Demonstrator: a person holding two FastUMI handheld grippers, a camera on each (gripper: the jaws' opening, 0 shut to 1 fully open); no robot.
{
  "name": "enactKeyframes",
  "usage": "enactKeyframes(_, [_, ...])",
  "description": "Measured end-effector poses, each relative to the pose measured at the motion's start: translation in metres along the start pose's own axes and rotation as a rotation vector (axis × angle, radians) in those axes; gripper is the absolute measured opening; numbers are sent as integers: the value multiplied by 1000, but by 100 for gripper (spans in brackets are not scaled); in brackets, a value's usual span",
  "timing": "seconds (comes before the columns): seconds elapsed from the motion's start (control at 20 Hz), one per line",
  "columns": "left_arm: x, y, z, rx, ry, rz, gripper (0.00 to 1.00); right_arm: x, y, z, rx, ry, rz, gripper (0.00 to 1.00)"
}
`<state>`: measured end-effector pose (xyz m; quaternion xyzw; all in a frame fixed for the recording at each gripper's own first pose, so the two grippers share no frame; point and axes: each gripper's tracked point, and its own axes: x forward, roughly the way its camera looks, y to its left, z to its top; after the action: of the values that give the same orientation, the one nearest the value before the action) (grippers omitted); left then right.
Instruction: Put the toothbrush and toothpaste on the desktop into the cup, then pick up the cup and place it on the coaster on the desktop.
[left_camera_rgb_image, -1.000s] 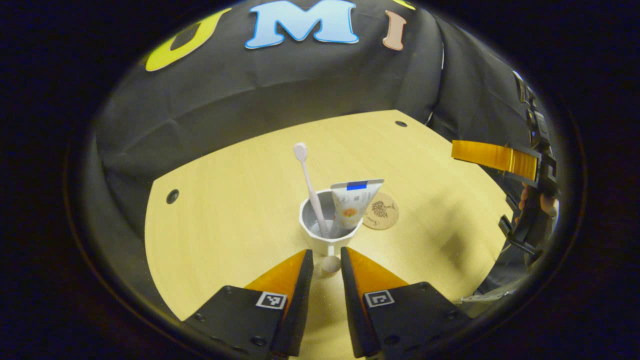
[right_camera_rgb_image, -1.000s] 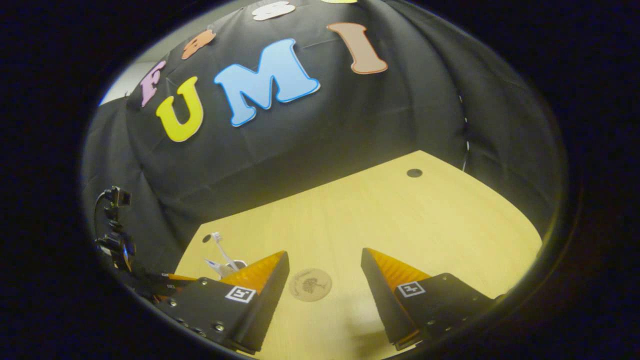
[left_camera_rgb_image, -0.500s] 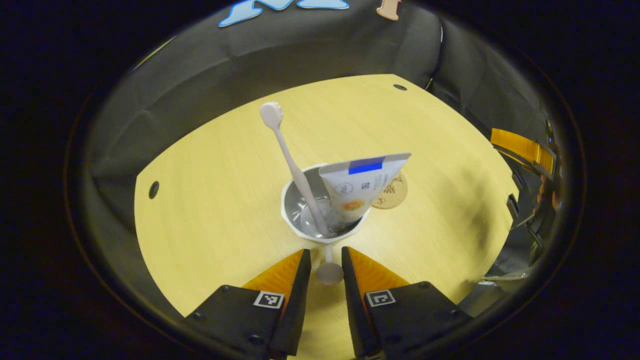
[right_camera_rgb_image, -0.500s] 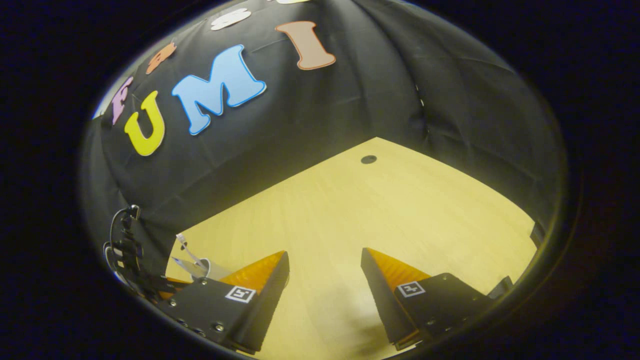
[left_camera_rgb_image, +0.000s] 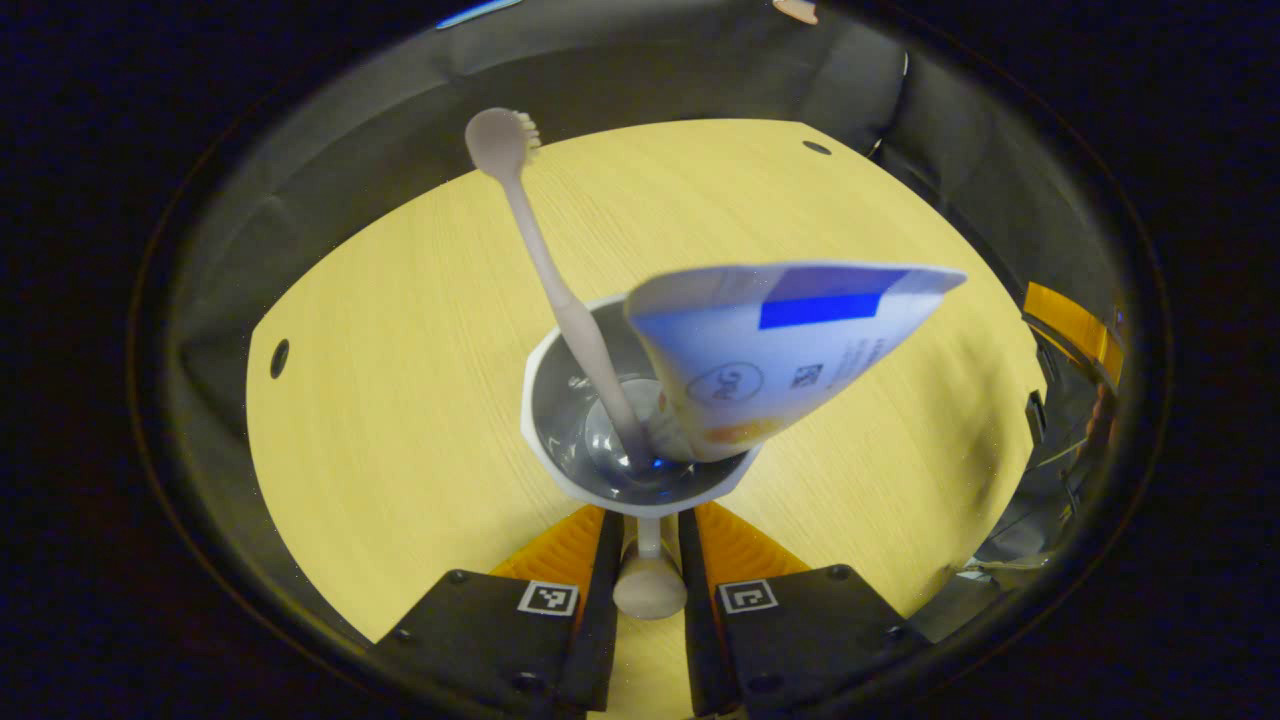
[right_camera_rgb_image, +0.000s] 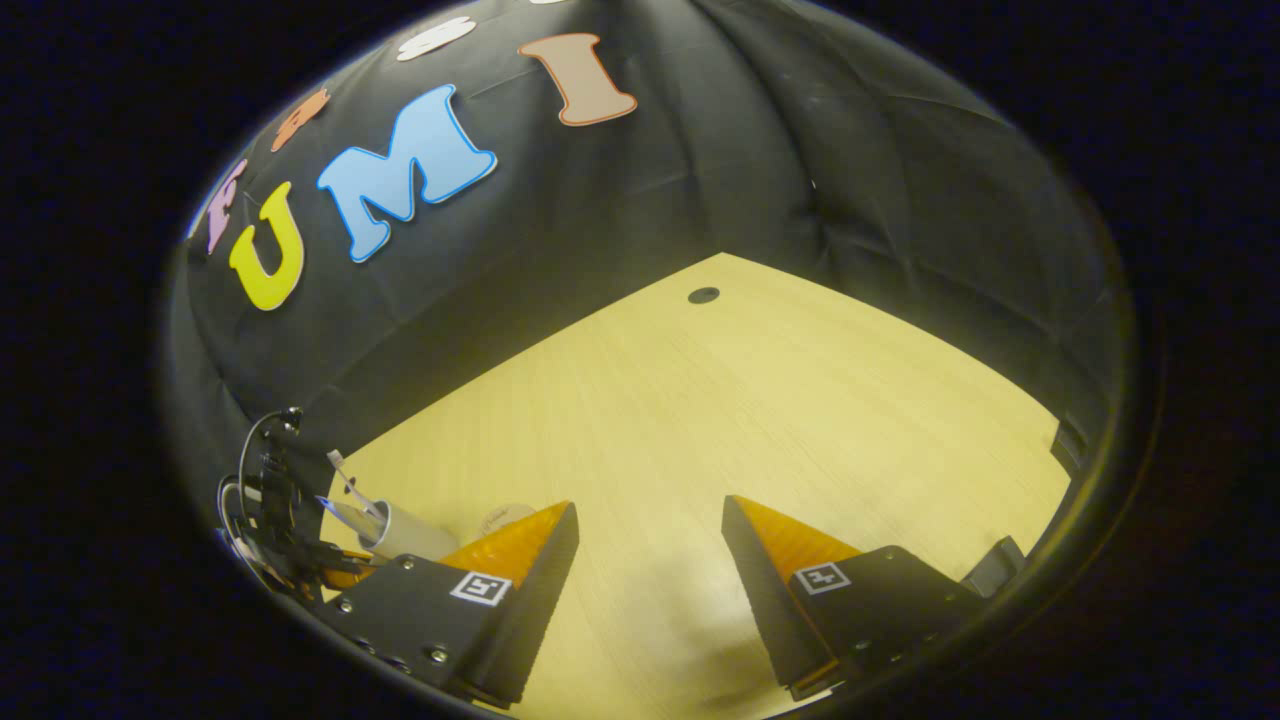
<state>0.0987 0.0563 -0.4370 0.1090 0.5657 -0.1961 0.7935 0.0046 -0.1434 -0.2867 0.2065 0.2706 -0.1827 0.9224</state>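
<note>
My left gripper (left_camera_rgb_image: 649, 535) is clamped narrow on the cup's handle (left_camera_rgb_image: 649, 585), both orange fingers pressing its stem at the bottom centre of the left gripper view. A second ago the cup (left_camera_rgb_image: 560, 440) sat small on the desktop (left_camera_rgb_image: 400, 330) above my fingers; now it looms large in the middle of the frame and I look almost straight down into it, so I judge I have lifted it and tipped it toward me. The toothbrush (left_camera_rgb_image: 545, 265) leans to the upper left, the toothpaste (left_camera_rgb_image: 780, 350) fans out to the right, both inside. The coaster (right_camera_rgb_image: 503, 516), earlier peeking out beside the cup, shows in the right gripper view at the lower left. My right gripper (right_camera_rgb_image: 650, 530) hangs wide and empty. Loading is done; carrying to the coaster remains, and the tilt risks spilling the tube
</note>
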Motion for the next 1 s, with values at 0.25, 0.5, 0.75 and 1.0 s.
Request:
enactKeyframes(0.25, [-3,2,5,-40,-32,-2,34,-1,-4,-3,7,15,3,87])
enactKeyframes(0.5, [-7,-10,11,-19,-60,-9,33,-6,-9,2,7,6,10,87])
enactKeyframes(0.75, [-2,-44,32,57,-80,-19,33,-12,-15,8,16,-4,9,87])
enactKeyframes(1.0, [7,-70,48,90,-76,-43,33,-21,-32,12,35,-13,-12,87])
